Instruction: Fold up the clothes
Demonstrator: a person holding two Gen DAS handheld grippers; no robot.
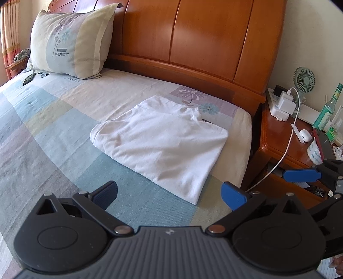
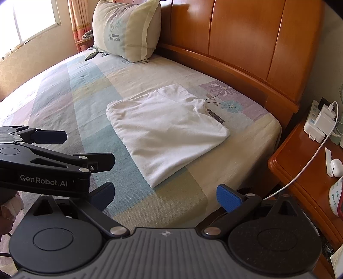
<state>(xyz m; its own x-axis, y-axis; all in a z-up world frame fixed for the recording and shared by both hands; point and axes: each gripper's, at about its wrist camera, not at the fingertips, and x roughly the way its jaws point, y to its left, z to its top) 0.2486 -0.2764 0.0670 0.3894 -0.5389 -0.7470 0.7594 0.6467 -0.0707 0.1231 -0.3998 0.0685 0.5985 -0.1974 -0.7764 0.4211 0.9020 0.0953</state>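
A white garment (image 1: 163,139) lies folded into a neat rectangle on the patchwork bedsheet (image 1: 53,133), near the bed's right edge and the headboard. In the right wrist view the same folded garment (image 2: 169,128) sits just ahead. My left gripper (image 1: 169,194) hovers open and empty in front of the garment's near corner, touching nothing. My right gripper (image 2: 166,195) is also open and empty, a little short of that corner. The left gripper (image 2: 81,150) shows at the left of the right wrist view, open. One blue finger (image 1: 302,175) of the right gripper pokes in over the nightstand.
A pillow (image 1: 70,43) leans on the wooden headboard (image 1: 203,36), with a dark remote (image 1: 29,79) beside it. The nightstand (image 2: 304,163) at the right holds a charger (image 2: 323,120), white cable, earbud case (image 2: 336,168), small fan (image 1: 304,80) and green bottle (image 1: 328,107). A window (image 2: 27,17) is far left.
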